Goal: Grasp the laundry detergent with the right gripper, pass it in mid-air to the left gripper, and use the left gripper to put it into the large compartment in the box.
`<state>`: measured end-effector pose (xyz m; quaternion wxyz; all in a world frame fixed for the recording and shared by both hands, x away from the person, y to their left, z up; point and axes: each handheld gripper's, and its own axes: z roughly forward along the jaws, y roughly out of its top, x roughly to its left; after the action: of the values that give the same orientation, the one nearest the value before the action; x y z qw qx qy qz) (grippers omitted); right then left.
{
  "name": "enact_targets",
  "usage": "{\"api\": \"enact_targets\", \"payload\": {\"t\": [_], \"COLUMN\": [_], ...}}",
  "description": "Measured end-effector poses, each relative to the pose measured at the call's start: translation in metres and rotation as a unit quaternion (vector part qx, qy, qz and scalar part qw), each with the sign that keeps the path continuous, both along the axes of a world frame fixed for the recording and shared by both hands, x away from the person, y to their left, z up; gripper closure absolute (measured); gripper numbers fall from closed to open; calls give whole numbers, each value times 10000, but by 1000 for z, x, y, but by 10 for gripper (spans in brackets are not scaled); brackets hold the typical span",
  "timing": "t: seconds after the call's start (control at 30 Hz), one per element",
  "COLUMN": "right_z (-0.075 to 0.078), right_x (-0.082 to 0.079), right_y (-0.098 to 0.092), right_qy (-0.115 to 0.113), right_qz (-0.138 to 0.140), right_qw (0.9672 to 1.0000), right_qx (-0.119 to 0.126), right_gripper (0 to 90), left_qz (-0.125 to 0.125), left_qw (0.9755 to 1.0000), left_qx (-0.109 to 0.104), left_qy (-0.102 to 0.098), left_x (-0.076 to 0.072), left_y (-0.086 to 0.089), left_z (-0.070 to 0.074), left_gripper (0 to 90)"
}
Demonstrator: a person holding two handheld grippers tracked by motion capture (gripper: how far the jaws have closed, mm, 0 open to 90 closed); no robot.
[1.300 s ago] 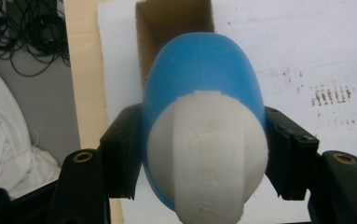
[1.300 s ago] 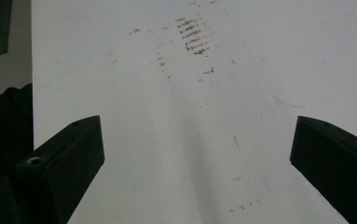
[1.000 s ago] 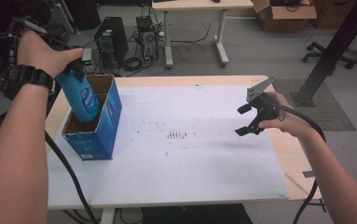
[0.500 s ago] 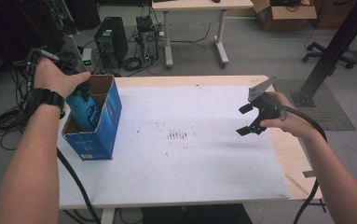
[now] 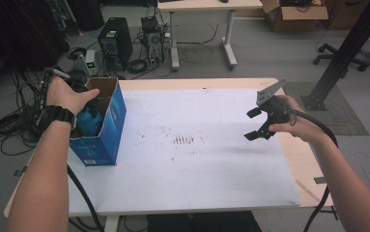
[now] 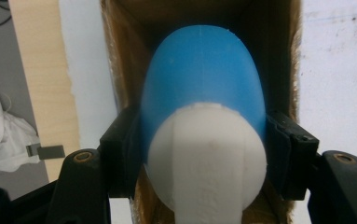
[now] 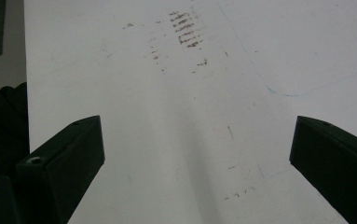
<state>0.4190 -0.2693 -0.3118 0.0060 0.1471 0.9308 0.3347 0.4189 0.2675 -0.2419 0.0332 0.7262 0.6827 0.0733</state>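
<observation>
A blue bottle (image 5: 90, 122) with a white cap (image 6: 207, 156) sits down inside an open blue cardboard box (image 5: 106, 126) at the table's left side. My left gripper (image 6: 204, 154) is shut on the blue bottle, one jaw pressed on each side of it just above the cap, inside the box's brown walls (image 6: 120, 70). In the high view the person's left hand (image 5: 65, 95) covers that gripper at the box's mouth. My right gripper (image 5: 255, 124) hovers open over the white table top (image 7: 195, 116) at the right, nothing between its jaws.
The white sheet (image 5: 192, 159) covers most of the wooden table, with a patch of dark smudges (image 5: 184, 140) at its middle. A cable (image 5: 325, 135) trails from the right gripper. Beyond the far edge stand a computer tower (image 5: 113, 43), tangled cables and another desk.
My left gripper has lowered the blue bottle from above the box down into it. The right gripper has stayed in place, open.
</observation>
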Motion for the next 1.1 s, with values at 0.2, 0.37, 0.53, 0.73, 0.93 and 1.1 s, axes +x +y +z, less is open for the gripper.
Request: {"api": "enact_targets", "payload": {"t": [0.2,0.37,0.53,0.73,0.93,1.1], "right_z": [2,2,1,2,1,0], "right_x": [-1,-1,-2,-2,-3,-4], "right_y": [0,1,2,2,3,3], "right_qy": [-24,-25,-20,-34,-20,-16], "right_qz": [-6,-13,12,25,27,29], "right_qw": [10000,10000,10000,10000,10000,10000], "right_qx": [20,35,21,28,31,31], "right_gripper": [30,30,31,31,31,30], "left_qz": [-21,-14,-23,-1,-9,-7], "left_qw": [10000,10000,10000,10000,10000,9999], "left_qx": [-34,-59,-20,-76,-74,-96], "left_qy": [41,27,57,54,43,38], "left_x": [0,0,-1,-2,-3,-3], "left_y": [0,-1,-1,1,1,2], "left_z": [-9,-14,-18,-22,-24,-25], "left_gripper": [380,380,380,380,379,377]}}
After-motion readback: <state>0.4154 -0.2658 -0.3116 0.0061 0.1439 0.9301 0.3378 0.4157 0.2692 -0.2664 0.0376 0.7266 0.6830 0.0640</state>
